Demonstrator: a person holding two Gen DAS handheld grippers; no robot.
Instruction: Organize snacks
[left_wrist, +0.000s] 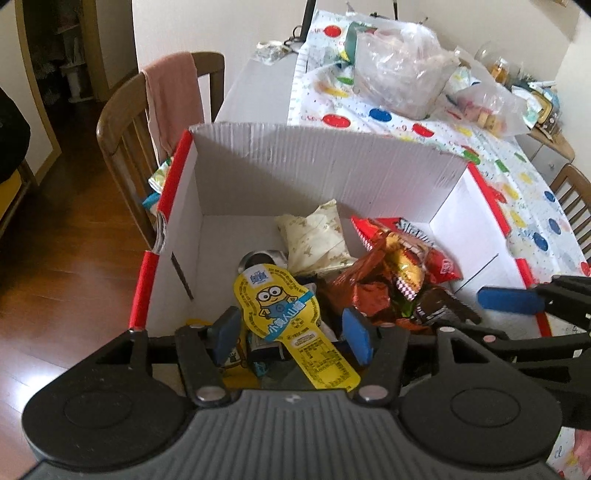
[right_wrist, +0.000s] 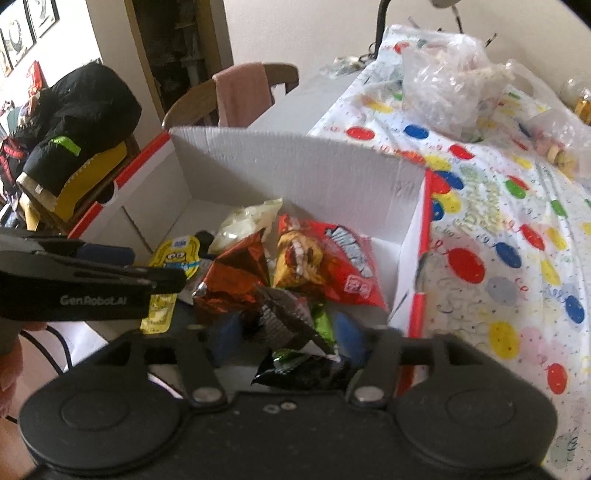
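Note:
A white cardboard box with red edges (left_wrist: 314, 173) (right_wrist: 295, 166) holds a heap of snack packets. My left gripper (left_wrist: 291, 332) hangs open over the box's near side. A yellow cartoon-figure packet (left_wrist: 280, 306) (right_wrist: 177, 258) lies between its blue pads without being squeezed. My right gripper (right_wrist: 288, 338) is open too, and a dark crinkled packet (right_wrist: 295, 328) (left_wrist: 439, 306) sits loose between its fingers. In the heap lie a red bag (right_wrist: 343, 266) (left_wrist: 443, 266), a copper foil bag (left_wrist: 365, 291) (right_wrist: 236, 280) and a cream packet (left_wrist: 317, 236) (right_wrist: 247, 221). Each gripper shows at the edge of the other's view (left_wrist: 491, 317) (right_wrist: 140, 267).
The box stands on a table with a dotted cloth (left_wrist: 524, 192) (right_wrist: 498, 240). Clear plastic bags (left_wrist: 399, 70) (right_wrist: 447, 92) lie farther back. A wooden chair with a pink cloth (left_wrist: 173, 99) (right_wrist: 240, 92) stands left of the box. A black jacket (right_wrist: 81, 122) sits at far left.

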